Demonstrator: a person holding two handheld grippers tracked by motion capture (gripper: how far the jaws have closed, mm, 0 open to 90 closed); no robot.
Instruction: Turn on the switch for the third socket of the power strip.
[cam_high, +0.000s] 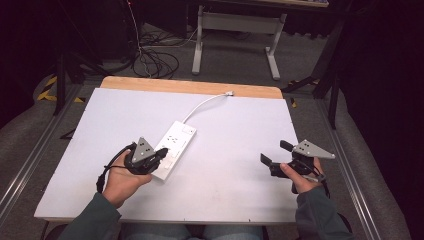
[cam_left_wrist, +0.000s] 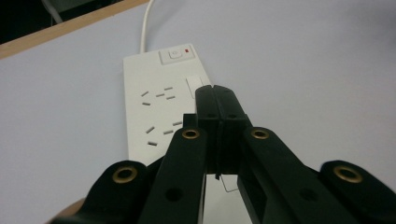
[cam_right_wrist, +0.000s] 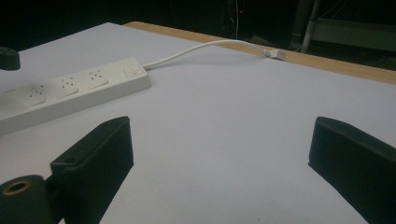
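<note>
White power strip (cam_high: 174, 149) lying aslant near the middle of the tabletop (cam_high: 235, 175), cord (cam_high: 204, 104) trailing toward the far edge (plug end resting on the bare wood there). Left gripper (cam_high: 161, 152) poised over the strip's near end, jaws pressed together. Right gripper (cam_high: 274, 154) held near the right edge, well apart from the strip, jaws spread wide.

No readable text, brand or number anywhere. Power strip (cam_left_wrist: 159, 107): switch button (cam_left_wrist: 176, 55) beyond the closed jaw tips carries a faint round symbol, too small to make out, with a small red mark beside it. Socket faces ahead of the jaws bear no lettering.
</note>
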